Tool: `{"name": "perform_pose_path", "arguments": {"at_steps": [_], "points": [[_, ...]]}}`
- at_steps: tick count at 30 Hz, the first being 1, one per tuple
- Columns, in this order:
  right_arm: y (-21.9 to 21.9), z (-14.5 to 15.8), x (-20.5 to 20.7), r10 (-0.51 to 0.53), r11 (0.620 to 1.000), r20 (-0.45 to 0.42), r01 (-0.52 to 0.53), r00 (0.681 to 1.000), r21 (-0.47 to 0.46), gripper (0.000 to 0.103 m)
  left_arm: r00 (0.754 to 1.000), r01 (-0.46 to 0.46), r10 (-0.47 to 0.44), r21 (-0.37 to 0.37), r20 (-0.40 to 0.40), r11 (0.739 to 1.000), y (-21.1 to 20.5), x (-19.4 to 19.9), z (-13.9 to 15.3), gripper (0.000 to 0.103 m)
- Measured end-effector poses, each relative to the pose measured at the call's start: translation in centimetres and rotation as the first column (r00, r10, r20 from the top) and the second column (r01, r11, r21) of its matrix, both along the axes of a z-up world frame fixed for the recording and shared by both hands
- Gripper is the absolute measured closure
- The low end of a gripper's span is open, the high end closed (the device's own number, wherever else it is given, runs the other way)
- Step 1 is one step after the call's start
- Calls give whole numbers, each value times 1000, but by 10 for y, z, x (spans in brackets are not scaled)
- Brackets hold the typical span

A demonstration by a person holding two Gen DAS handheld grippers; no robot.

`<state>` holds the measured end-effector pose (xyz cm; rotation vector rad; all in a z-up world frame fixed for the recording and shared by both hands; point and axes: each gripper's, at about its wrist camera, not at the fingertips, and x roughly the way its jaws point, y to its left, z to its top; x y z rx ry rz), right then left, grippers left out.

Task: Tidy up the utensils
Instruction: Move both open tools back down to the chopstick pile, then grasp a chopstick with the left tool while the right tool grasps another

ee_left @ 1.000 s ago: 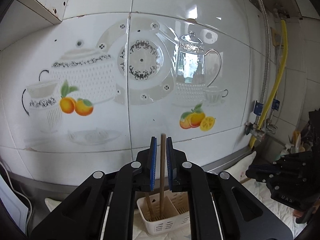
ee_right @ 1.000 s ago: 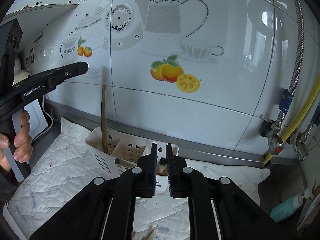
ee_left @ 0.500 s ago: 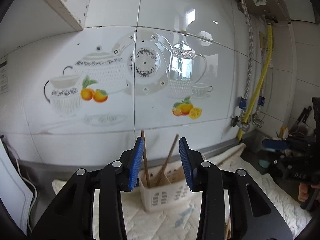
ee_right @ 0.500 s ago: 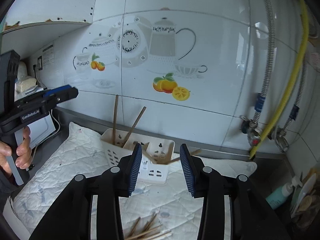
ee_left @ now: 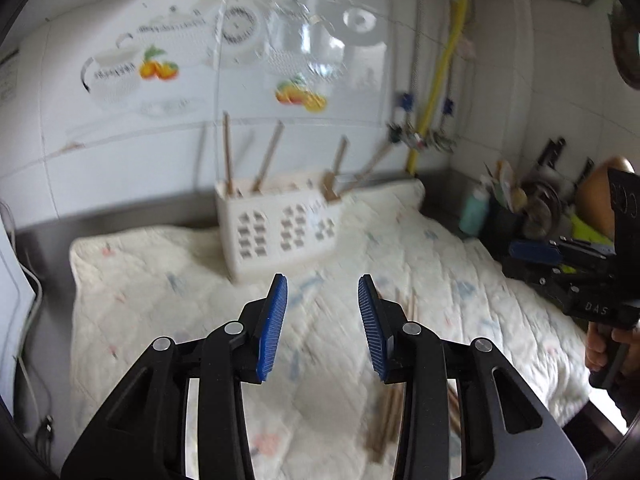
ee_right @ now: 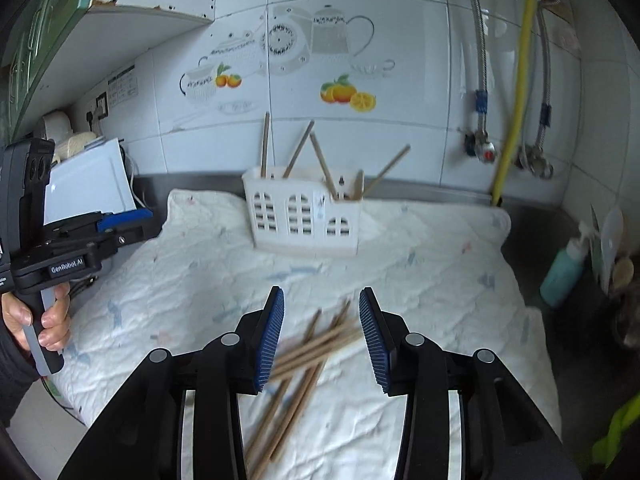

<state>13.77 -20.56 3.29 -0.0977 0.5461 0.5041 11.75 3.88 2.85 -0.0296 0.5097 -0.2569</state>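
Both claws are wide apart and hold nothing. The right gripper [ee_right: 320,336] hangs over a loose pile of wooden chopsticks [ee_right: 304,360] lying on the white quilted mat [ee_right: 440,280], with several sticks showing in the gap between its blue pads [ee_right: 270,336]. The left gripper [ee_left: 322,326] hovers over bare mat nearer the left, with some of the same chopsticks just to the right of and partly behind its right finger.

The white slotted utensil caddy [ee_right: 304,216] stands at the far edge of the mat against the tiled wall [ee_right: 360,20]. Five or so chopsticks already stand in it, two leaning in the left compartment and the others splayed in the right one; which exact slot each one sits in is hard to tell through the blur.

The task looks partly done: some sticks are stored and a good handful are left on the mat. The step in hand appears to be the approach for another pick. The next move probably calls for lowering the right gripper onto the pile, turning it so the pads close across one stick or a pair, not along them, then lifting and tipping the sticks upright over a compartment. The crossed sticks may drag neighbours along, so picking one from the edge of the pile looks safer.
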Motion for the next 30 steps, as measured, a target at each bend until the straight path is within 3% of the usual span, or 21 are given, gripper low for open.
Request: {"name": "perform_pose_path", "arguments": {"at_steps": [4,9,14,20,30], "points": [[-6,-28,-24,-14,999,-46,16,999,38,64,992,89,-90,-12,-92,996,-14,-9,-37,66],[-7,-56,-44,-34,997,-102,41,994,64,64,965,190,-177,50,-194,981,-40,-10,-76,77],[-5,-72,-54,-55,998,-108,58,993,26,64,940,232,-211,48,-270,971,-47,0,-104,84],[-13,-78,-53,-65,995,-141,75,988,67,65,927,249,-218,67,-305,966,-52,9,-118,84],[-10,-85,-48,-63,995,-163,74,985,62,64,919,244,-213,55,-332,968,-48,21,-130,84]]}}
